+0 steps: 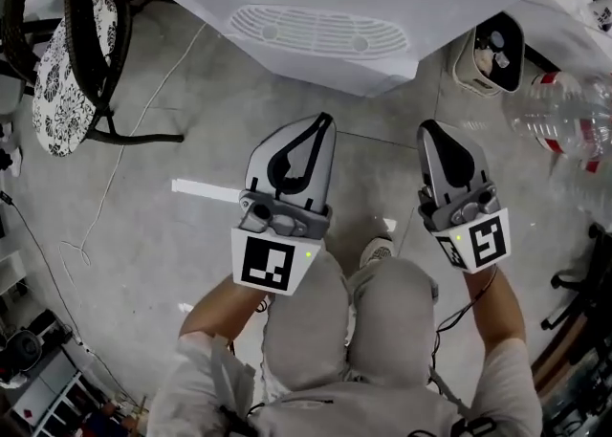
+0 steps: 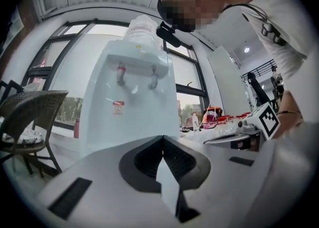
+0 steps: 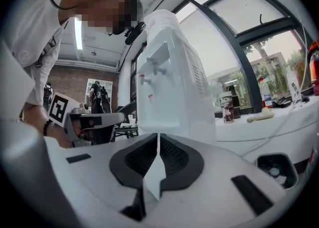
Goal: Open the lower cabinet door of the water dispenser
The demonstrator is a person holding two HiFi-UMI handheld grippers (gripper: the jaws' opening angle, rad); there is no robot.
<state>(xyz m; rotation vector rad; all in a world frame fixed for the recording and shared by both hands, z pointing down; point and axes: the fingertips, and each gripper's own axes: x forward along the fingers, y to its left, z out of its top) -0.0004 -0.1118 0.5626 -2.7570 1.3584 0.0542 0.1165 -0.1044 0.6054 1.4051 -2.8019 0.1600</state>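
Left gripper (image 1: 323, 122): jaws pressed together, tips meeting, nothing between them. Right gripper (image 1: 427, 126): jaws likewise closed, empty. Each gripper's own view confirms this. The two are held side by side at the near side, above the person's knees (image 1: 349, 325), left and right of each other, both pointing level toward the far side.

Water dispenser (image 1: 316, 5): white, standing on the grey floor (image 1: 191, 234) at far centre, directly ahead of both grippers and apart from them. From above, its drip grille (image 1: 316, 33) faces the grippers. In the left gripper view the water dispenser (image 2: 130, 107) shows two taps (image 2: 119, 74) and a bottle (image 2: 144, 27) on top; its lower front is partly behind the jaws, and the cabinet door's outline cannot be made out.

Surroundings: wicker chair (image 1: 72, 53) with patterned cushion at far left; white cable (image 1: 120, 163) on the floor, left; small bin (image 1: 490, 51) and clear plastic bottle (image 1: 566, 112) at far right.
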